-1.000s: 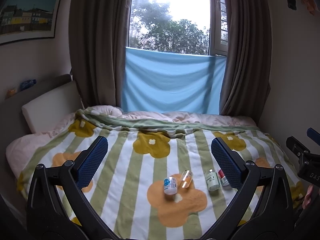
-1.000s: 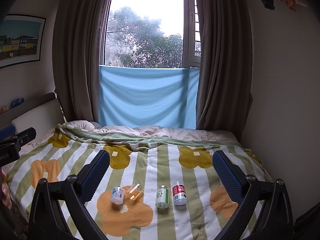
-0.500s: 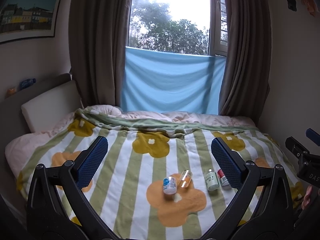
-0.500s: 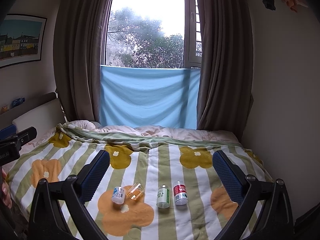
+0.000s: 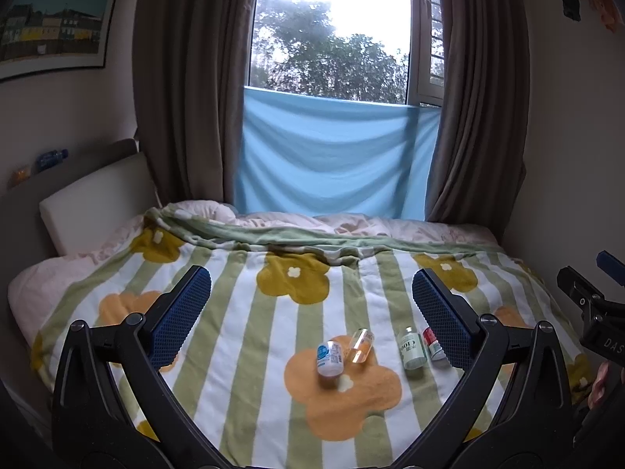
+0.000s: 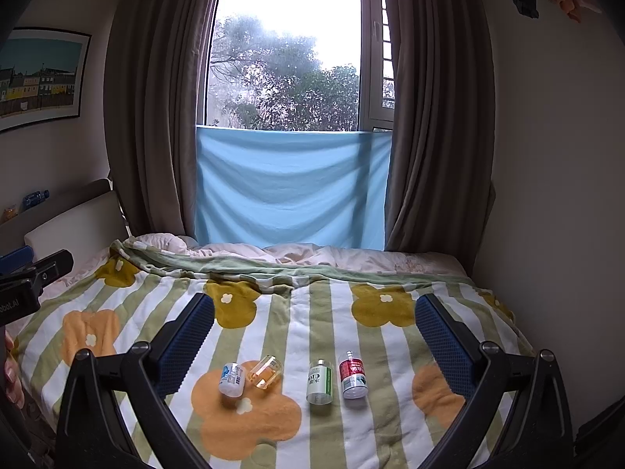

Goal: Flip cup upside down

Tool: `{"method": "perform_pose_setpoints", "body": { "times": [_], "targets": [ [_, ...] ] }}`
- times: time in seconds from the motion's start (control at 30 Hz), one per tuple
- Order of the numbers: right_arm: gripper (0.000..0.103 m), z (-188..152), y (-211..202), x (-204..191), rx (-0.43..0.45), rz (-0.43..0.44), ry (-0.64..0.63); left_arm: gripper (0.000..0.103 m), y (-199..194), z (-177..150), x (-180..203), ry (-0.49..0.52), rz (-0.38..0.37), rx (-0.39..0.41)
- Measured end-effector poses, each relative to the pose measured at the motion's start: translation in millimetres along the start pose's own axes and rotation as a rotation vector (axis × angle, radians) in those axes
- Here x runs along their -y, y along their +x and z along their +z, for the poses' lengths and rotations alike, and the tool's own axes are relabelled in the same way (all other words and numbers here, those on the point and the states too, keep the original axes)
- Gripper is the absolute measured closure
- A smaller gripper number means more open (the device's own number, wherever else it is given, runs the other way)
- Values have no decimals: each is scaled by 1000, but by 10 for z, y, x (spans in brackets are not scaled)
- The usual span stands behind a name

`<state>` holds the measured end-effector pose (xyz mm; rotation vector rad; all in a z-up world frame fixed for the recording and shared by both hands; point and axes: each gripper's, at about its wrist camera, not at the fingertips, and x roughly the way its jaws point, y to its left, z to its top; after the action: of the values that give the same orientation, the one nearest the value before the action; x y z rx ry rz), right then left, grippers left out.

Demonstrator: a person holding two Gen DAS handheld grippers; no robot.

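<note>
Home bedroom. A bed (image 6: pixel 390 422) spread with a green-and-white striped fleece blanket with orange flowers (image 6: pixel 273 332) fills the room; padded headboard (image 6: pixel 74 219) at its left, brown curtains (image 6: pixel 152 117) framing the window (image 6: pixel 289 47) behind it, framed townscape print (image 6: pixel 39 74) above the headboard.

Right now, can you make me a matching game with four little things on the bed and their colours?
Things:
1. leftmost bottle
2. cup
3. third bottle
4. rightmost bottle

Colours:
a. red label
b. clear amber
c. blue and white label
d. green and white label

Pairs: 1-c, 2-b, 3-d, 4-a
</note>
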<state>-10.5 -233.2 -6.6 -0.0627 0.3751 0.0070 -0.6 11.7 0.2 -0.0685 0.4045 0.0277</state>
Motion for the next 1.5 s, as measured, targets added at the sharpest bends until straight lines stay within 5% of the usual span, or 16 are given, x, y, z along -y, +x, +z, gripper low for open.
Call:
{"method": "perform_pose_setpoints", "body": {
  "times": [0.4,0.87,1.17,1.5],
  "targets": [
    [1,-54,15,72,-13,-16,16,0,204,-42,105,10,-36,-59],
    [1,-329,397,768,-188,-109,94,0,1275,-163,1038,104,-222,-348],
    [1,-823,1636,1296,-465,-6,94,0,2239,-891,1656,175,-244,-606],
    [1,-1766,3392,1449,-697,147,158,0,3095,-1980,1643,163,-198,-805]
  ]
}}
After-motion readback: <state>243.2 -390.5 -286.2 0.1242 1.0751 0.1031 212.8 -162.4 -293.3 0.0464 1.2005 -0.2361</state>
